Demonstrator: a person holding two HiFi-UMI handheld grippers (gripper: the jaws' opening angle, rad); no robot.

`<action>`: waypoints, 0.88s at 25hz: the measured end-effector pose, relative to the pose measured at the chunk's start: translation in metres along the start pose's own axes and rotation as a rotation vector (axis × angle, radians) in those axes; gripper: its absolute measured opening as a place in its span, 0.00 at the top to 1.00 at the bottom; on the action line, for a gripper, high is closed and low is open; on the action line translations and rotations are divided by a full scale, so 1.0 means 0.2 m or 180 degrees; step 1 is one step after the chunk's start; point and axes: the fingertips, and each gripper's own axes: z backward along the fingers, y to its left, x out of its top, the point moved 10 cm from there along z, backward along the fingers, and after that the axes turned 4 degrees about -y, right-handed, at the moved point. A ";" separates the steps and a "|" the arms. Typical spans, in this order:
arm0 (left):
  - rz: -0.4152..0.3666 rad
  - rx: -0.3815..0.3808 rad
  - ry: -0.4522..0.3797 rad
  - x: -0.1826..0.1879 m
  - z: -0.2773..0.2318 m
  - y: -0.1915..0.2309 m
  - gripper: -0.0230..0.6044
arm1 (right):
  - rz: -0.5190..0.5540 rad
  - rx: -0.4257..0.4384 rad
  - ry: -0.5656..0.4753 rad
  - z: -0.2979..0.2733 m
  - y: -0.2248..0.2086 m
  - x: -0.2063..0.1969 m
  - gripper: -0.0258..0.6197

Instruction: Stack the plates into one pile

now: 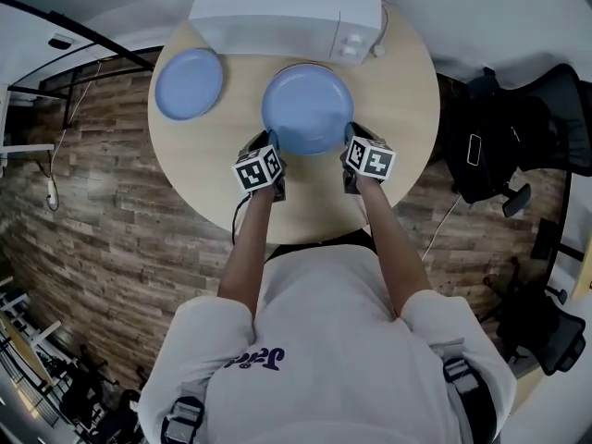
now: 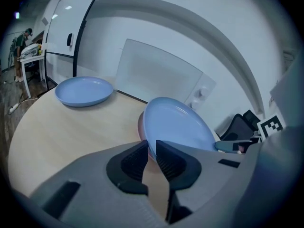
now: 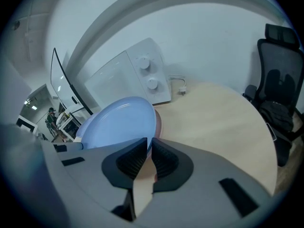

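Round pale wooden table (image 1: pixel 407 109), white microwave oven (image 1: pixel 287 7) at its back. The left gripper (image 2: pixel 151 148) and right gripper (image 3: pixel 148 148) clamp opposite rims of a round light-blue plate (image 1: pixel 307 109), which apparently has a pinkish plate (image 2: pixel 141 125) beneath it. A second blue plate (image 1: pixel 189 83) lies well apart at the left and likely remains to be stacked.

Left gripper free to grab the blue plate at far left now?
Probably not: the left gripper is shut on the rim of the nearer blue plate, with the right gripper on the opposite rim. The table toward the far-left plate looks bare, so only that grip blocks it.
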 end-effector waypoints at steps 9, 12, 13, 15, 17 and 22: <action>-0.0355 0.0201 0.0091 0.00 -0.19 -0.03 0.86 | 0.0273 -0.0143 0.0071 -0.16 -0.04 0.06 0.90; -0.0461 0.0195 0.0063 0.01 -0.19 -0.03 0.84 | 0.0448 -0.0148 0.0036 -0.17 -0.02 0.08 0.88; -0.0442 0.0162 0.0055 0.01 -0.19 -0.03 0.75 | 0.0479 -0.0132 0.0028 -0.17 -0.02 0.09 0.82; -0.0350 0.0109 0.0033 0.02 -0.18 -0.03 0.65 | 0.0486 -0.0102 0.0004 -0.17 -0.04 0.09 0.71; -0.0261 0.0095 0.0021 0.02 -0.18 0.00 0.62 | 0.0431 -0.0058 -0.0006 -0.18 -0.06 0.08 0.66; 0.0012 -0.0055 0.0149 0.01 -0.24 0.06 0.57 | 0.0214 0.0075 0.0092 -0.23 -0.12 0.06 0.62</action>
